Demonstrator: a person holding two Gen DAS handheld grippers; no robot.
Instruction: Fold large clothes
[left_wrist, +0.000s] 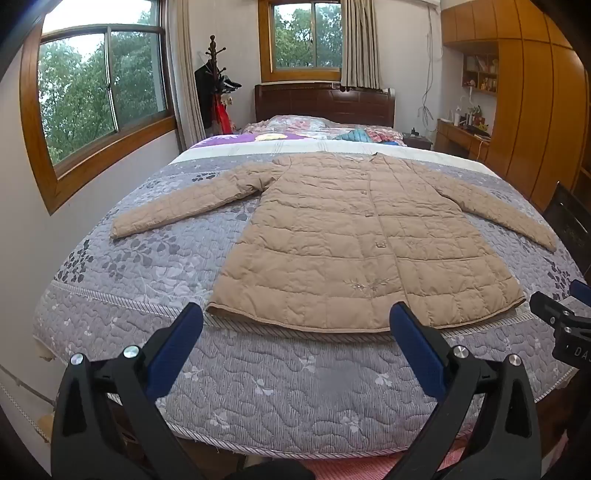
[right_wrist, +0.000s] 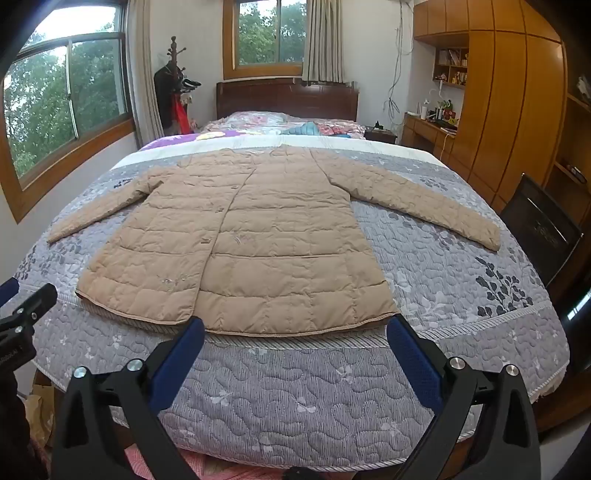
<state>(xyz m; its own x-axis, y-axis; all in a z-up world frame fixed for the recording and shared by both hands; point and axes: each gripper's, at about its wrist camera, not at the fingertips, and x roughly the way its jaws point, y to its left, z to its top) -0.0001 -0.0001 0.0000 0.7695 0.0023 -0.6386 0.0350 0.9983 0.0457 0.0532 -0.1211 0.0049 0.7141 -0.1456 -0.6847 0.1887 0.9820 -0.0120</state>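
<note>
My left gripper, black-framed with blue pads, hangs over the foot of the bed with its fingers spread wide and nothing between them. My right gripper, built the same, is equally wide and empty; the two sit side by side, each showing at the edge of the other's view.

In front of them lies the long beige quilted coat, spread flat and face up on the grey quilted bedspread with leaf and flower print. Its collar points toward the dark wooden headboard and its hem runs near the foot edge, just ahead of my fingertips. The coat is stitched in square panels, lightly puffed and wrinkled, with a placket down the middle carrying a row of small fastenings. Small embroidered sprigs show low on the front. Both sleeves are stretched out and angled down toward me: the left sleeve reaches toward the window side, and the right sleeve toward the tall orange-brown wooden wardrobe. The hem flares slightly wider than the shoulders and lies along a striped band of the bedspread.

Neither gripper touches the coat.
</note>
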